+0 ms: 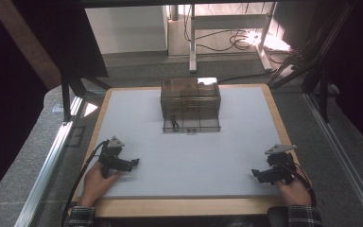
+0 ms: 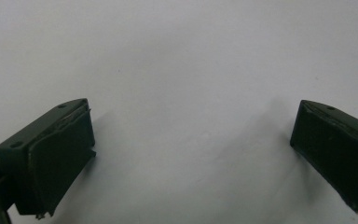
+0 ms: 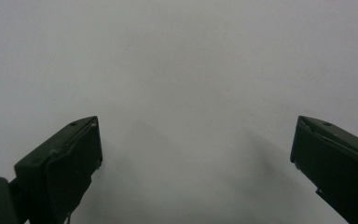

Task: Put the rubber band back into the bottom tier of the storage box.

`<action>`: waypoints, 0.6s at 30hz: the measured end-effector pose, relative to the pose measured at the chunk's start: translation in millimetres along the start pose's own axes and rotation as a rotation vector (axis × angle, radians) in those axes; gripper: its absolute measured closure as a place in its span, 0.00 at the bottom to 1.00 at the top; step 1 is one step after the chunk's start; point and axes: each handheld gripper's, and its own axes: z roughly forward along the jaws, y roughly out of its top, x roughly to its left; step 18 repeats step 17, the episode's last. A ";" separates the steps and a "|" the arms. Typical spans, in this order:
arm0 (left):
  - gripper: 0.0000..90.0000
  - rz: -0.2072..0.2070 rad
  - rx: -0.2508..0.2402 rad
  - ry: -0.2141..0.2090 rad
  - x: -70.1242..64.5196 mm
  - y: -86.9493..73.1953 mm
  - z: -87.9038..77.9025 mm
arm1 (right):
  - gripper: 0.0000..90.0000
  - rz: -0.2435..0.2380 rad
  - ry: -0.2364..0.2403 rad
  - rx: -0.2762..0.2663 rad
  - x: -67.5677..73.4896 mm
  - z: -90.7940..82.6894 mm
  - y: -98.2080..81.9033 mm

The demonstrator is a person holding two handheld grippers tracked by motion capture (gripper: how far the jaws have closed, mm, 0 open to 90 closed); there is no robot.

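**Inspector:** State the position of your left gripper at the time of inspection.

**Operator:** My left gripper (image 1: 133, 163) lay low over the white table top (image 1: 194, 156), near the front left corner, held in my left hand (image 1: 96, 182). Seen in its own view, the left gripper (image 2: 191, 140) had its jaws spread wide, with bare white surface between them and nothing grasped.

**Inspector:** And the right?

**Operator:** My right gripper (image 1: 255, 174) sat near the front right corner, in my right hand (image 1: 294, 189), its tips pointing inward toward the left one. Seen in its own view, the right gripper (image 3: 196, 154) also had its jaws released and far apart, holding nothing.

**Inspector:** Location of the item nearest to them?

**Operator:** The clear plastic drawer box (image 1: 190, 104) stood upright at the far middle of the table, well apart from both grippers. A small dark object (image 1: 173, 121) lay in its lower front part; I could not tell what it was.
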 end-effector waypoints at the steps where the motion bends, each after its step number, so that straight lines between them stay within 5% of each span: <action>1: 0.00 0.000 0.001 0.000 0.0 0.0 -0.1 | 0.02 -0.004 -0.001 0.006 0.4 0.2 -0.9; 5: 0.00 0.000 0.000 0.000 0.1 0.0 -0.1 | 0.00 -0.033 -0.012 0.047 1.7 3.4 -5.2; 10: 0.00 0.000 0.001 0.000 0.0 0.0 -0.1 | 0.00 0.053 0.028 0.014 -5.1 5.9 -12.7; 18: 0.00 -0.001 0.000 -0.001 0.2 -0.2 -0.2 | 0.00 0.068 0.014 -0.026 -2.7 5.9 -17.8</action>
